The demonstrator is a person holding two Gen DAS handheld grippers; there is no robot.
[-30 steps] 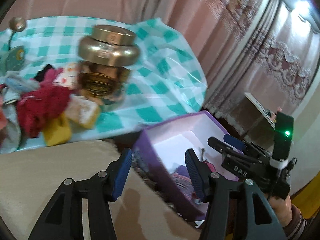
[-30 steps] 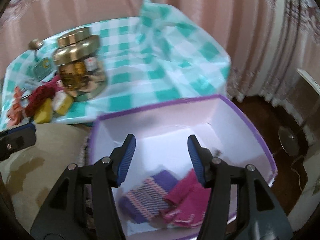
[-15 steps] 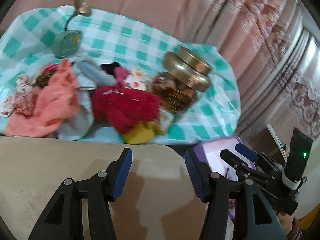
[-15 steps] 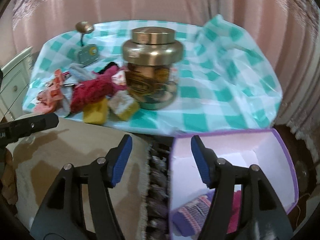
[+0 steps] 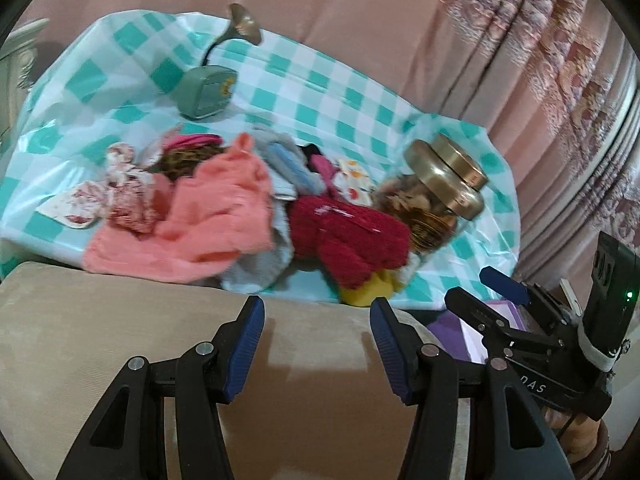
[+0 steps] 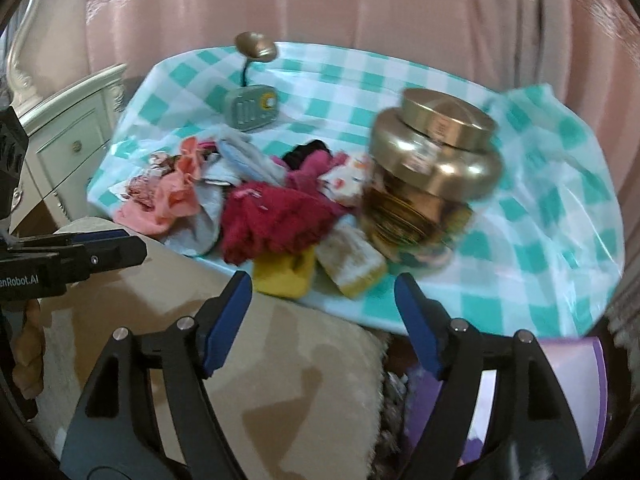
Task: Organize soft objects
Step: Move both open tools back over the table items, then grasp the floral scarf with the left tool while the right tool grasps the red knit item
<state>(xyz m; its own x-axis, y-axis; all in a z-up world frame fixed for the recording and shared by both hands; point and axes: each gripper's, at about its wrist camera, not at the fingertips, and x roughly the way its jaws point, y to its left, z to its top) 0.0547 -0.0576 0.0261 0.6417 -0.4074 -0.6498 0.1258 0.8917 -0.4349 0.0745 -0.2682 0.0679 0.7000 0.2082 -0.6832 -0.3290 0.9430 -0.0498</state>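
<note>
Both empty: left hand-held gripper (image 5: 316,344) half spread, right hand-held gripper (image 6: 322,320) jaws opening. Sock pile (image 6: 256,204) on desk (image 6: 540,240), touching glass jar (image 6: 428,184). Risk: careless tug tips jar, or snags several socks together.

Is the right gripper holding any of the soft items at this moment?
No, the right gripper has nothing between its opening jaws, and the yellow sock lies on the checked cloth beyond them.
</note>
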